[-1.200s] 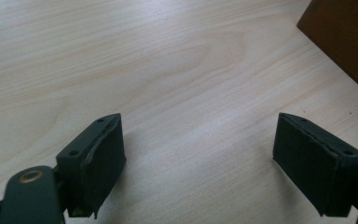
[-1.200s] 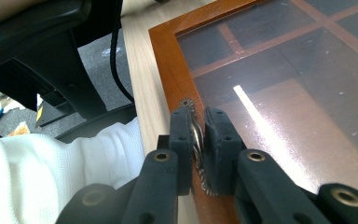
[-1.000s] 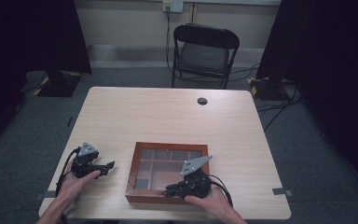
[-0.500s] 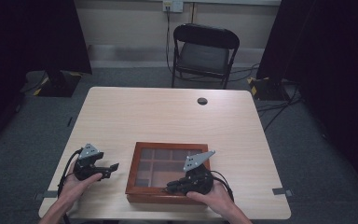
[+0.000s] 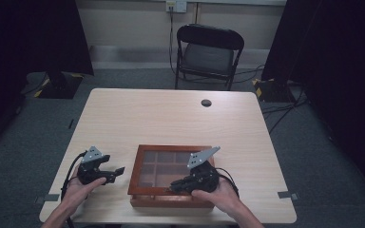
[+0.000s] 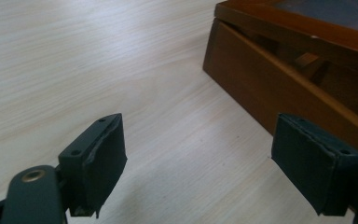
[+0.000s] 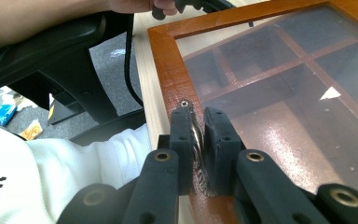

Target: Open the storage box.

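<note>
One claw (image 7: 198, 140) on lid latch (image 7: 196, 135)

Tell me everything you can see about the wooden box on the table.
The wooden box is reddish-brown and square, at the table's near edge. Its framed glass lid shows a grid of wooden compartments. The lid is tilted slightly open above the base. The right gripper is shut on a small metal handle at the lid's front rail.

Right gripper (image 5: 177, 186): risen slightly above its earlier position, jaws clamped on the metal pull at the lid's near edge. Glass-paned lid (image 5: 145, 164) of wooden box (image 5: 171, 200): near edge lifted (gap visible in left gripper view).
</note>
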Demonstrator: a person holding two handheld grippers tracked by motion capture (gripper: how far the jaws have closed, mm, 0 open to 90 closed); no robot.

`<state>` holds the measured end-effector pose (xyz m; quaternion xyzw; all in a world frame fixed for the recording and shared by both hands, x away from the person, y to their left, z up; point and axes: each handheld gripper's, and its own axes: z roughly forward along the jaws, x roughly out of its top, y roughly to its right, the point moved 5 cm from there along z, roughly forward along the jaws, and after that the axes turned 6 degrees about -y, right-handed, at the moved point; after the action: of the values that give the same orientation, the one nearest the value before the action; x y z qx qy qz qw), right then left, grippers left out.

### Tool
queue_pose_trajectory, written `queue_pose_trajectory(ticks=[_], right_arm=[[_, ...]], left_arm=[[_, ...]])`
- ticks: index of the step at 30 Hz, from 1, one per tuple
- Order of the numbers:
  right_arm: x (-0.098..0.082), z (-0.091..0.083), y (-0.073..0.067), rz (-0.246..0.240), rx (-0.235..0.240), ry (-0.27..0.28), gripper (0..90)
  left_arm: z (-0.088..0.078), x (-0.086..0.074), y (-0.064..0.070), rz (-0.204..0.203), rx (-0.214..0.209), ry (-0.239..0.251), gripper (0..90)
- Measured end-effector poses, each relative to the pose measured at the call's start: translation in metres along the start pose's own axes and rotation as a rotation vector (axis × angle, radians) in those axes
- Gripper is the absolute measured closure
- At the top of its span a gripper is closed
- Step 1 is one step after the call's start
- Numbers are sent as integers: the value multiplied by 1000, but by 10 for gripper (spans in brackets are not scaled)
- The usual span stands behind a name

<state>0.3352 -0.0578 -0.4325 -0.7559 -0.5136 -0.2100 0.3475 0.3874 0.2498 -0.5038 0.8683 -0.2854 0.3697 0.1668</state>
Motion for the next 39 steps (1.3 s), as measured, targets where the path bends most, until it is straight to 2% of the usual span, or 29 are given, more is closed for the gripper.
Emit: queue_pose_trajectory(ticks=[4,5,11,14,20,24,26,31,37,39], right_arm=[[3,-3,0,-2,2,0,829],[5,-4,0,0,1,1,829],[10,-8,1,3,4,-3,829],[13,-11,1,1,5,4,829],[18,-16,2,-6,1,13,829],[23,-19,2,-11,-3,17,829],[23,-20,2,-8,-3,18,829],[23,-20,2,-6,-1,16,829],[27,-23,3,-10,3,18,830],[28,-24,3,-12,2,19,829]], left_arm=[[-1,3,4,16,-21,14,166],[-1,5,8,20,-40,32,166],[-1,8,16,40,-71,38,164],[-1,9,19,42,-78,37,164],[-3,14,27,61,-97,65,164],[-3,17,37,82,-140,80,163],[-3,18,39,91,-144,78,162],[-3,22,47,108,-162,111,162],[2,23,50,126,-163,102,162],[2,24,51,127,-164,116,162]])
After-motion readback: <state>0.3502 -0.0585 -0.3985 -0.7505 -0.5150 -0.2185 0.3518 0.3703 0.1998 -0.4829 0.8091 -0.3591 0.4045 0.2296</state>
